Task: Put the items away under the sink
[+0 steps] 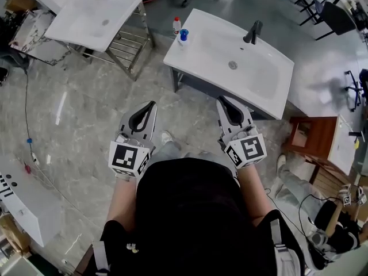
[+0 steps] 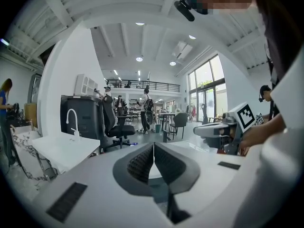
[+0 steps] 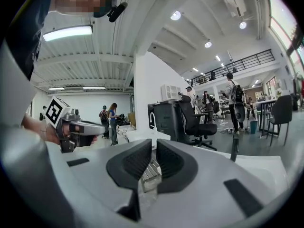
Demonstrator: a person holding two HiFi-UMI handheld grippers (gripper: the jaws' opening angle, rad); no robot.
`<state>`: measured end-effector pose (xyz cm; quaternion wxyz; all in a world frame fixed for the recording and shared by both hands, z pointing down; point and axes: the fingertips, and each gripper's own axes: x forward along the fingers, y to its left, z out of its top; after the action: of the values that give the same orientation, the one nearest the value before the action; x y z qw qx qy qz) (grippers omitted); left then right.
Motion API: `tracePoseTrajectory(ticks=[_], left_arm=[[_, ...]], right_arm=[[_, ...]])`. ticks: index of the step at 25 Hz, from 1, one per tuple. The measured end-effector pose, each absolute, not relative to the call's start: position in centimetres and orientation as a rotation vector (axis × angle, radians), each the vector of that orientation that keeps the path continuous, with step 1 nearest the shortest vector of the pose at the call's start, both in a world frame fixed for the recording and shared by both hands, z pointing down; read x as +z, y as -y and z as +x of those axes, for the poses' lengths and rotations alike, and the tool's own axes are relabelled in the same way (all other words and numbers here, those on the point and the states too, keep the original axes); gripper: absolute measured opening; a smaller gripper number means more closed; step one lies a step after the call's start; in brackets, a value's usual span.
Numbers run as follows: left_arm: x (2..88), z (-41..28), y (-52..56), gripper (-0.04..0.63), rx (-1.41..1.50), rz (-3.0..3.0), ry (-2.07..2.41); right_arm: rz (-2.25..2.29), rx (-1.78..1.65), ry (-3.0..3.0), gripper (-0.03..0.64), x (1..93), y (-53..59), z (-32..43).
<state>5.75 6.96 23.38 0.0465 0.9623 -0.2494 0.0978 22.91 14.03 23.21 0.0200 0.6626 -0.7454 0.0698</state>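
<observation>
Grey marble floor (image 1: pixel 75 154), white beamed ceiling (image 2: pixel 118 37), tall windows (image 2: pixel 206 87)

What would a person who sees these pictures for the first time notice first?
The white sink with its black faucet stands just ahead of the person, with a red-capped bottle and a blue-capped bottle by its left corner. Nearer, the left gripper and the right gripper point toward it, both empty. The left one's jaws are together, and the right one's show a narrow gap.
</observation>
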Motion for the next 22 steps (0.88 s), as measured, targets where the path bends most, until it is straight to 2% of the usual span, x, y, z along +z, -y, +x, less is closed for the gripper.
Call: tracePoseTrajectory(ticks=[10,22], left_arm=[[25.0,1.1,-0.3,0.023,0.287,2.889,0.703],[26.5,0.2,1.7,0.023,0.363,2.775,0.881]], right_arm=[[2.065,0.29,2.214,0.049,25.3,-6.5,19.6],[2.004,0.402,2.203,0.049,28.5,-0.8,23.7]])
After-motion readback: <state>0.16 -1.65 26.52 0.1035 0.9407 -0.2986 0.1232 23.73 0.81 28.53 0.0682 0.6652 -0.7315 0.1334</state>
